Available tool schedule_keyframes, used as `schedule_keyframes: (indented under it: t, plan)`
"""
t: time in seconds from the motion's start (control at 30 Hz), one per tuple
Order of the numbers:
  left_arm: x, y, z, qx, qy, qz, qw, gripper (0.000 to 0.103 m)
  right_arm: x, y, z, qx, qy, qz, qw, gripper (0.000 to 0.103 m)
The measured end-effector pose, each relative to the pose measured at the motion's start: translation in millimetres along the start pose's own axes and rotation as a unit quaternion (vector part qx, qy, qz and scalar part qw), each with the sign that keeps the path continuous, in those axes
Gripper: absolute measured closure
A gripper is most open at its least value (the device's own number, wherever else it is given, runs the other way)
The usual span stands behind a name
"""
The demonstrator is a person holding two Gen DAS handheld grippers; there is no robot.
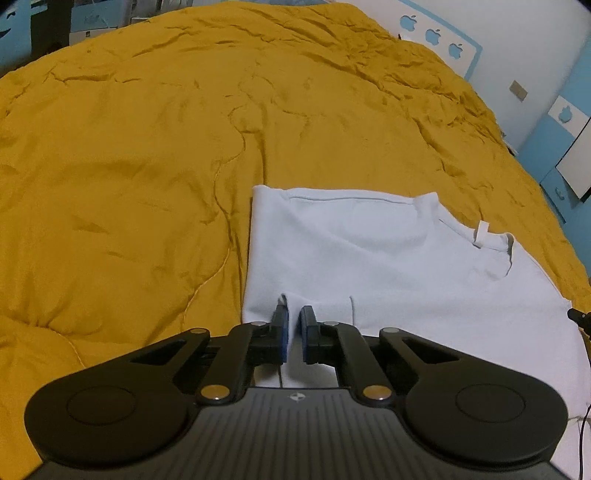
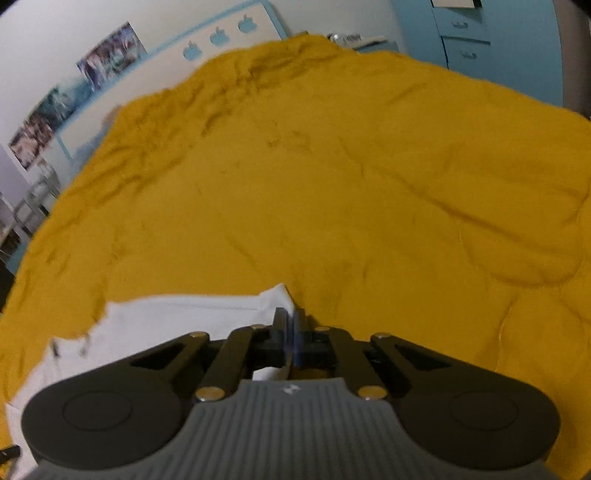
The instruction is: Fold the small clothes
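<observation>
Bedroom, item one: bed under a mustard quilt (image 1: 129, 166), creased, filling both views; pale wall with blue apple cut-outs (image 1: 432, 35) at 1 o'clock in the left view, blue drawers (image 2: 465, 40) at 1 o'clock in the right view.

Item two: white T-shirt (image 1: 388, 258), lying flat on the quilt, from centre to 4 o'clock in the left view, sides already turned in, by my reading, to a narrow panel. Neckline with label tab (image 1: 482, 232) at 3 o'clock.

Item three: my left gripper (image 1: 291, 334), jaws drawn nearly together with a thin gap showing; a raised pinch of the shirt's near edge sits between the blue pads, so I judge the cloth held.

Item four: my right gripper (image 2: 293, 339), jaws fully closed, a white corner of the shirt peaking up just beyond the tips, apparently caught between them.

Purpose, as I judge it: two pinches on the shirt so I can lift that part evenly and carry it over for the next fold.

View differences: left view alone shows the neckline, the label and the shirt's overall outline; right view alone shows posters (image 2: 107, 55) on the wall at 10 o'clock, is blurred, and gives only a strip of shirt.
</observation>
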State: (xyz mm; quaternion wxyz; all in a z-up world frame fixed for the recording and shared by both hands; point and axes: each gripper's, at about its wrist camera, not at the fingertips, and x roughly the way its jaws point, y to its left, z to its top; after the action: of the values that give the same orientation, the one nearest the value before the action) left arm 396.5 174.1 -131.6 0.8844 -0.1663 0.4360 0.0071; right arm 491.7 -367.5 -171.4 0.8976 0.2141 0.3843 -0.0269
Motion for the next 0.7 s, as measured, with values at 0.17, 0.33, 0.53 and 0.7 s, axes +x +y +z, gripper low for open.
schedule_keyframes:
  t: [0.17, 0.33, 0.53, 0.7]
  plan:
    - [-7, -2, 4, 0.004, 0.000, 0.000, 1.0000, 0.089, -5, 7, 4, -0.022, 0.010, -0.005, 1.000, 0.097]
    - [-30, -8, 1, 0.017, -0.004, -0.005, 0.9998, 0.089, -57, 15, 0, -0.070, 0.022, 0.003, 0.997, 0.086]
    - [-52, -19, -15, 0.057, 0.015, 0.006, 0.9983, 0.089, -126, 21, -41, -0.125, 0.062, 0.015, 0.990, 0.075]
    - [-53, -18, -30, 0.075, 0.036, 0.019, 0.9963, 0.089, -146, 17, -88, -0.149, 0.104, 0.019, 0.983, 0.077]
